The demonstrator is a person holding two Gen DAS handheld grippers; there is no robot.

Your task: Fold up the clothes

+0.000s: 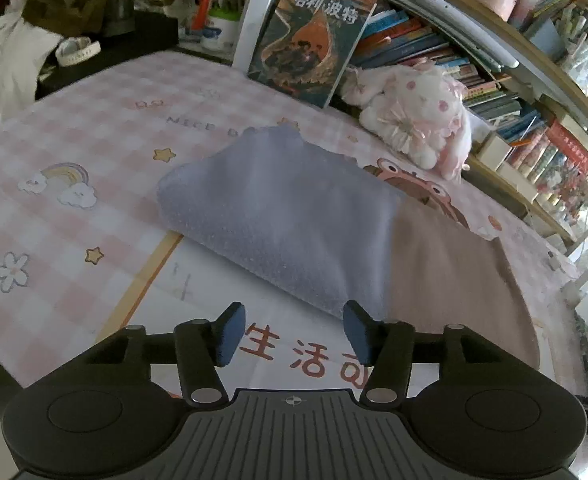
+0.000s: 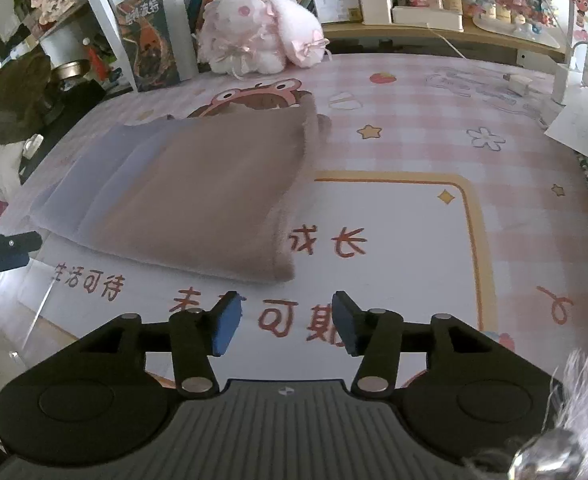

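A folded lavender-blue cloth (image 1: 278,216) lies on the pink checked table mat (image 1: 74,152), and a folded brown fleece cloth (image 1: 454,272) overlaps its right side. In the right wrist view the brown cloth (image 2: 214,196) covers most of the lavender one (image 2: 90,176). My left gripper (image 1: 294,334) hovers open just before the lavender cloth's near corner, nothing between its blue pads. My right gripper (image 2: 284,324) is open too, a short way in front of the brown cloth's near corner, above the printed mat (image 2: 394,216).
A pink plush toy (image 1: 418,120) and an upright book (image 1: 310,40) stand at the back of the table against bookshelves (image 1: 494,80). Dark clutter and a pen cup (image 1: 218,28) sit at the back left. Papers (image 2: 582,128) and a white cable lie at the far right.
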